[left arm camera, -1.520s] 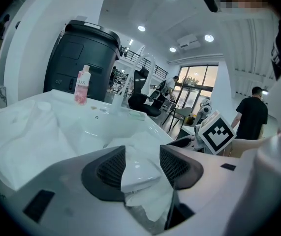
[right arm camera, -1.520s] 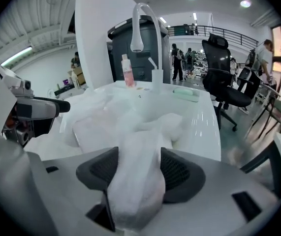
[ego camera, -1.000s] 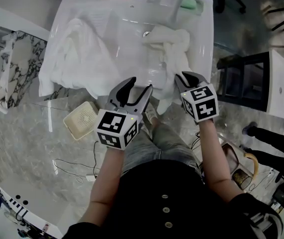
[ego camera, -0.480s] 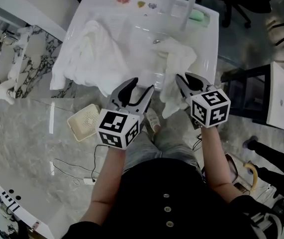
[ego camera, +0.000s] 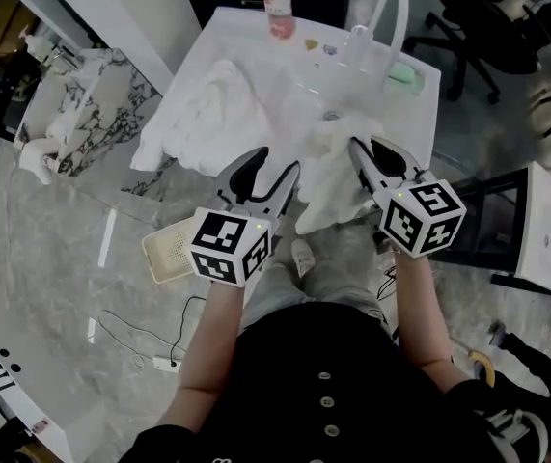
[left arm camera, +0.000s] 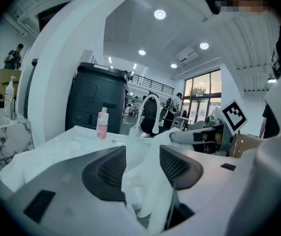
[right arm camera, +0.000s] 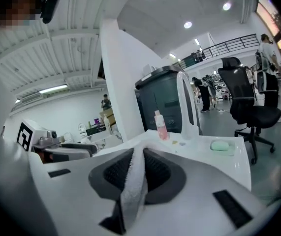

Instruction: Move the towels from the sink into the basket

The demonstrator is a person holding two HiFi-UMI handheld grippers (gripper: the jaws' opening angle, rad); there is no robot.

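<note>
White sink [ego camera: 246, 46] with an arched faucet [ego camera: 391, 8], a pink bottle [ego camera: 277, 10] and green soap [ego camera: 405, 73], over a grey marble floor [ego camera: 53, 258]; a black office chair [ego camera: 487, 17] stands behind. The right gripper [ego camera: 364, 152] pinches a white towel [ego camera: 328, 181] that hangs over the sink's front edge. The left gripper [ego camera: 275, 162] is spread, towel cloth in its gap unpinched. A second towel [ego camera: 212, 114] drapes the sink's left side. The cream basket [ego camera: 164, 254] sits on the floor
</note>
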